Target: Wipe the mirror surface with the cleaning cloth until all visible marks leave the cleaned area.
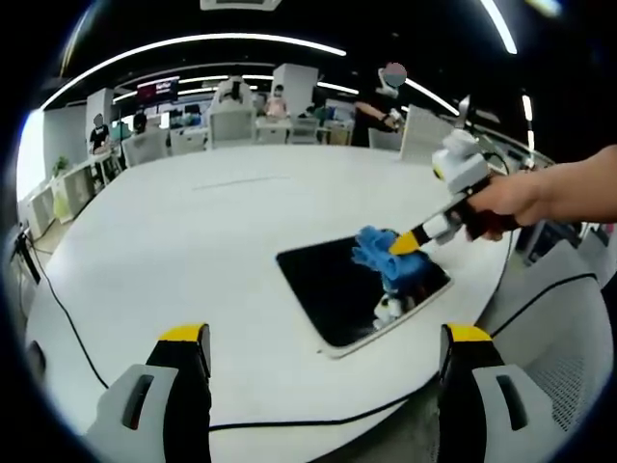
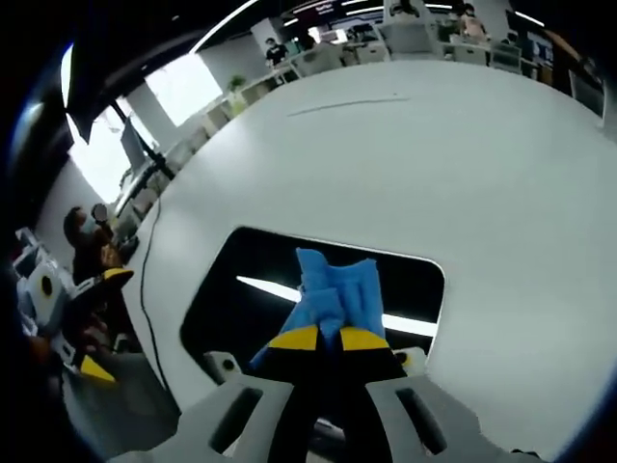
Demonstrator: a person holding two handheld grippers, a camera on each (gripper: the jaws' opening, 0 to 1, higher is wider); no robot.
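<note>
Blue cloth [image 2: 335,294] pinched in right hand-held gripper [image 2: 328,340] mid-mirror [image 2: 241,280] — left hand-held gripper [image 1: 326,338] spread wide, near table edge [image 1: 145,241].

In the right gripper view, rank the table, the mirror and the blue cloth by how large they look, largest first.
1. White table, by far the largest.
2. Mirror, lying flat on it.
3. Blue cloth, pinched in the right gripper and resting on the mirror; it looks smallest even though it is nearest the camera.

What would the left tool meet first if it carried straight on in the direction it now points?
Probably the mirror lying flat on the white table, just ahead between its open jaws. The right tool presses the blue cloth onto the mirror's far side. Depth is uncertain.
</note>
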